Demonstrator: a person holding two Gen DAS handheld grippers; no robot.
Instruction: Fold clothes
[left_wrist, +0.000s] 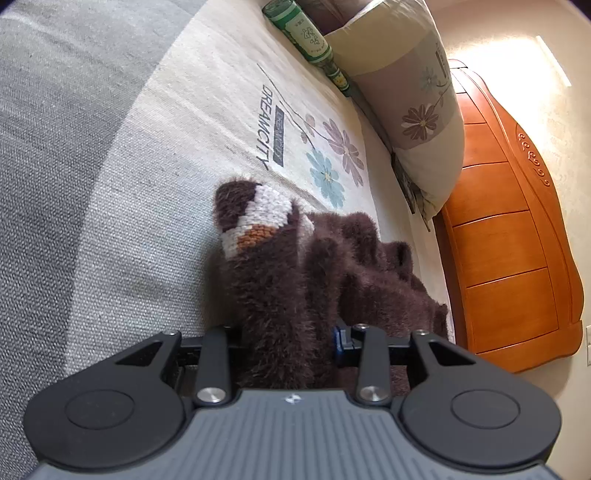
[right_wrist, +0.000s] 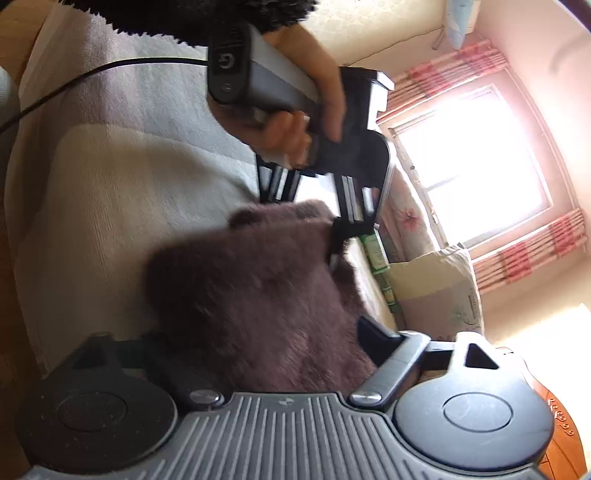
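Observation:
A brown fuzzy sweater (left_wrist: 314, 266) with a white and orange knitted patch (left_wrist: 255, 218) lies bunched on the bed. My left gripper (left_wrist: 288, 332) is shut on a fold of it, and the fabric runs up between its fingers. In the right wrist view a hand (right_wrist: 317, 92) holds that left gripper (right_wrist: 338, 236) at the sweater's far edge. The sweater (right_wrist: 251, 273) fills the gap of my right gripper (right_wrist: 266, 343), whose jaws stand wide on either side of the fabric. Its right finger (right_wrist: 375, 332) shows beside the cloth; the left one is dark and blurred.
The beige bed cover (left_wrist: 207, 122) has flowers and lettering printed on it, with a grey blanket (left_wrist: 55, 110) beside it. A green bottle-shaped thing (left_wrist: 306, 37) and a floral pillow (left_wrist: 413, 103) lie against the wooden headboard (left_wrist: 517, 240). A black cable (right_wrist: 92, 74) crosses the bed. A bright window (right_wrist: 472, 162) is behind.

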